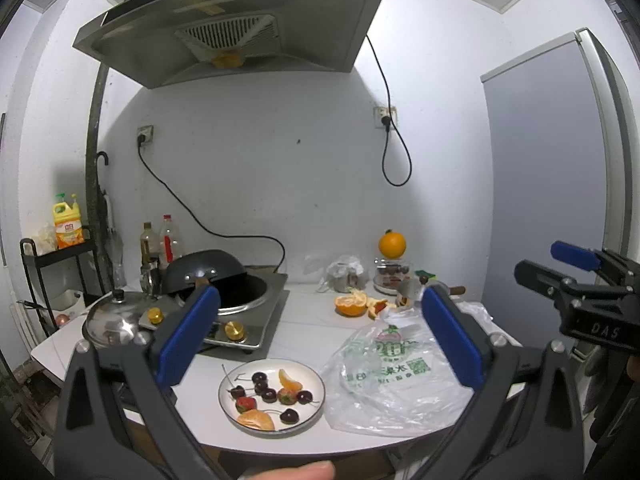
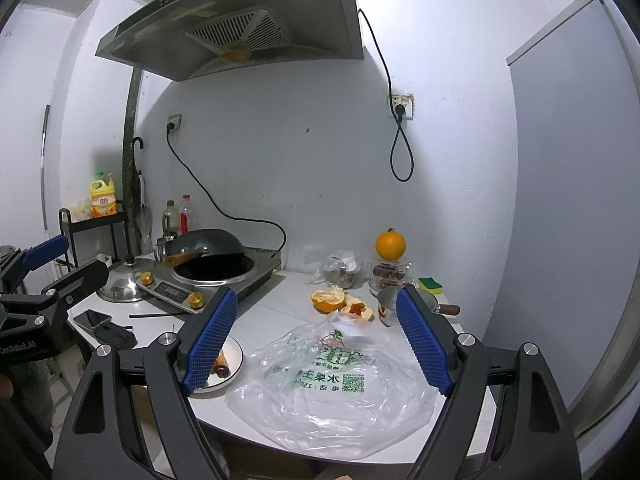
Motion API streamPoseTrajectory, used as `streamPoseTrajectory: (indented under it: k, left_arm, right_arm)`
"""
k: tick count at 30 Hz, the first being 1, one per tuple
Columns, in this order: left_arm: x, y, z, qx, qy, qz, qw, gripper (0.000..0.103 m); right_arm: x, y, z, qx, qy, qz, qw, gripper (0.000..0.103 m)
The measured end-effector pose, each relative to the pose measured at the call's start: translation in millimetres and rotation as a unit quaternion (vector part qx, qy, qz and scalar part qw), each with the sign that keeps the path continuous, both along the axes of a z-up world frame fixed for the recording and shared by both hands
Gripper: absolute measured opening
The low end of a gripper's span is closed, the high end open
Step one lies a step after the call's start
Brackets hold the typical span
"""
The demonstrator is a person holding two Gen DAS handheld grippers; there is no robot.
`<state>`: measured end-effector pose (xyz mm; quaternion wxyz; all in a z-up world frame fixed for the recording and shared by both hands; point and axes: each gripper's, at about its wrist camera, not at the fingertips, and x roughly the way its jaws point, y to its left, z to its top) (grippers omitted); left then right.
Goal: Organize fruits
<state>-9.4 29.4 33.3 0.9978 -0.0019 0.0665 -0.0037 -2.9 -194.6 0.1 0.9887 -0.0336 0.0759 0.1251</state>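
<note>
At the bench's (image 1: 304,332) near edge, the fruit plate (image 1: 271,395) lies directly below the left hand-held gripper (image 1: 316,336), nearer than the right hand-held gripper (image 2: 316,340); both gape empty.

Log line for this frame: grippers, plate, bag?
left gripper: open, empty | right gripper: open, empty | plate: fruit pieces on it | plastic bag: flat beside plate

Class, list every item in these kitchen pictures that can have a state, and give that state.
left gripper: open, empty
right gripper: open, empty
plate: holding fruit pieces
plastic bag: flat, crumpled
orange: whole, atop jar
peeled orange: opened
wok: tilted on stove
</note>
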Motion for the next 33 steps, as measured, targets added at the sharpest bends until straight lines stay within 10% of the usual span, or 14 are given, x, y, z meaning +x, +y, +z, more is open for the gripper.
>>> streamPoseTrajectory:
  k: [33]
  left_arm:
    - [2.1,0.3,-2.2,-0.007,0.008,-0.010,0.9999,0.102]
  right_arm:
    - [0.0,0.5,-2.1,-0.001,0.002,0.000,1.000,0.084]
